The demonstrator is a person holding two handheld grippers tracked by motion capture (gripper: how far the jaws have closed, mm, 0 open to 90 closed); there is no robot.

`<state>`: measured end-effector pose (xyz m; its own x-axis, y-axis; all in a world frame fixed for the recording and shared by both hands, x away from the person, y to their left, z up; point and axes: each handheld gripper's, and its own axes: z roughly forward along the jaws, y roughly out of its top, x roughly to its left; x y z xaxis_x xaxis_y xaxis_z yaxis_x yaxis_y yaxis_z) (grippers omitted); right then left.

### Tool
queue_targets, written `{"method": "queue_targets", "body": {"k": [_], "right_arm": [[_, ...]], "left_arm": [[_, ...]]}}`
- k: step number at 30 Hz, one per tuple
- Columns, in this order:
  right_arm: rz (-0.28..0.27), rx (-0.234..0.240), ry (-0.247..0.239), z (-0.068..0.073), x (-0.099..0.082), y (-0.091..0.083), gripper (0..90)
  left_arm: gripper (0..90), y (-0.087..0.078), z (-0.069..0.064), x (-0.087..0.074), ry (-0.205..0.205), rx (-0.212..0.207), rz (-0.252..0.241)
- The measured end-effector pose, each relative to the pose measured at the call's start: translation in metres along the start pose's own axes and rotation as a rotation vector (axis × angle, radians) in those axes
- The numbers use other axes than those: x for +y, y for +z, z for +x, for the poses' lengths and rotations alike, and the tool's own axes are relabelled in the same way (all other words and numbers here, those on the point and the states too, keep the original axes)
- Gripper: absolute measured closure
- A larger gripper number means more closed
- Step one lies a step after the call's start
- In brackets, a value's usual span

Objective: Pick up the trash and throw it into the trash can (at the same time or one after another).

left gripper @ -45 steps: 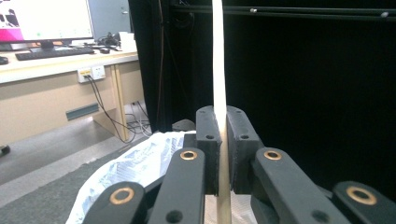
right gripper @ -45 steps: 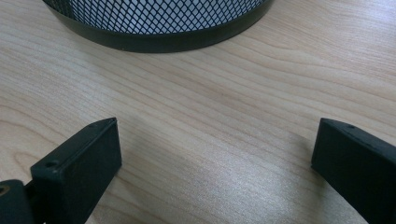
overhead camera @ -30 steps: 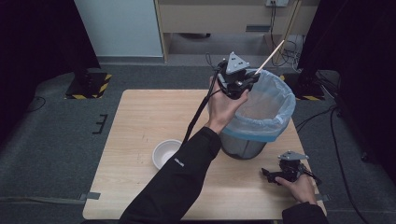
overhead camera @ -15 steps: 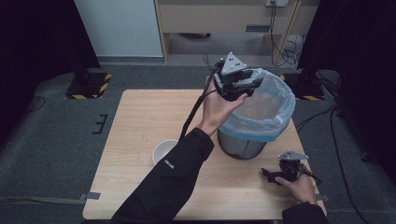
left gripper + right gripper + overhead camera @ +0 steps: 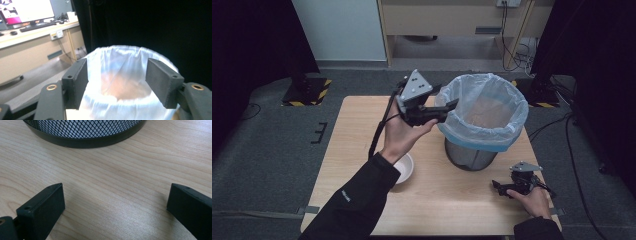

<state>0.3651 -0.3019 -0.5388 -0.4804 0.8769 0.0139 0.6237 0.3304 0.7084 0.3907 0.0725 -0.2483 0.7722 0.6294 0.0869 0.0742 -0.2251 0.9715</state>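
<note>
Progress: judged at a drop-off into the bin (image 5: pixel 472 156).
- Left gripper (image 5: pixel 448 111) held level, just beside the near rim of the liner (image 5: pixel 484 107), pointing across the opening.
- Jaws spread wide, having just been opening; nothing between them. Same in the left gripper view (image 5: pixel 117 85): pale liner (image 5: pixel 120 65) straight ahead, gap empty.
- Right gripper (image 5: pixel 499 189) resting on the table (image 5: pixel 362 130), near the bin's foot, well apart from the left. Jaws spread, nothing pinched; bare wood between them in the right gripper view (image 5: pixel 115 205), mesh base (image 5: pixel 85 135) beyond.

Done, as a judgement: release over the bin, given an empty spread claw at the rim. Contents not confirmed; interior blurred, brownish tint only, no item made out.

Left to do, as a judgement: pull the left gripper clear of the rim; fetch anything further, if any. No loose item seen on the table.

Surroundings:
- Bin upright on the right half of the table, liner folded over the rim.
- White bowl (image 5: pixel 404 170) left of the bin, partly hidden under the left forearm; contents impossible to tell.
- Cable hanging from the left gripper down past the wrist.

In the way: liner edge close to the lower jaw, risk of snagging on withdrawal; bowl under the retreat path of the arm.
</note>
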Motion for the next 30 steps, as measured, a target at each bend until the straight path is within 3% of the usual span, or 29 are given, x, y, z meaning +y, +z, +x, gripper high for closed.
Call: {"method": "queue_targets", "body": {"k": [4, 8, 16, 19, 22, 23, 30], "right_arm": [[0.003, 0.001, 0.0, 0.0, 0.0, 0.0, 1.7], [0.003, 0.0, 0.0, 0.0, 0.0, 0.0, 1.7], [0.003, 0.0, 0.0, 0.0, 0.0, 0.0, 1.7], [0.003, 0.0, 0.0, 0.0, 0.0, 0.0, 1.7], [0.003, 0.001, 0.0, 0.0, 0.0, 0.0, 1.7], [0.004, 0.001, 0.0, 0.0, 0.0, 0.0, 1.7], [0.005, 0.008, -0.008, 0.001, 0.0, 0.0, 0.9]], "left_arm": [[31.5, -0.022, 0.009, -0.031, -0.027, 0.009, 0.026], [30.5, -0.043, 0.022, -0.071, -0.075, 0.043, 0.072], [29.5, -0.072, 0.044, -0.164, -0.203, 0.113, 0.215], [29.0, -0.078, 0.049, -0.191, -0.224, 0.138, 0.279], [28.6, -0.081, 0.054, -0.212, -0.26, 0.154, 0.3], [28.6, -0.081, 0.056, -0.219, -0.258, 0.161, 0.331], [29.3, -0.082, 0.068, -0.26, -0.277, 0.256, 0.415]]}}
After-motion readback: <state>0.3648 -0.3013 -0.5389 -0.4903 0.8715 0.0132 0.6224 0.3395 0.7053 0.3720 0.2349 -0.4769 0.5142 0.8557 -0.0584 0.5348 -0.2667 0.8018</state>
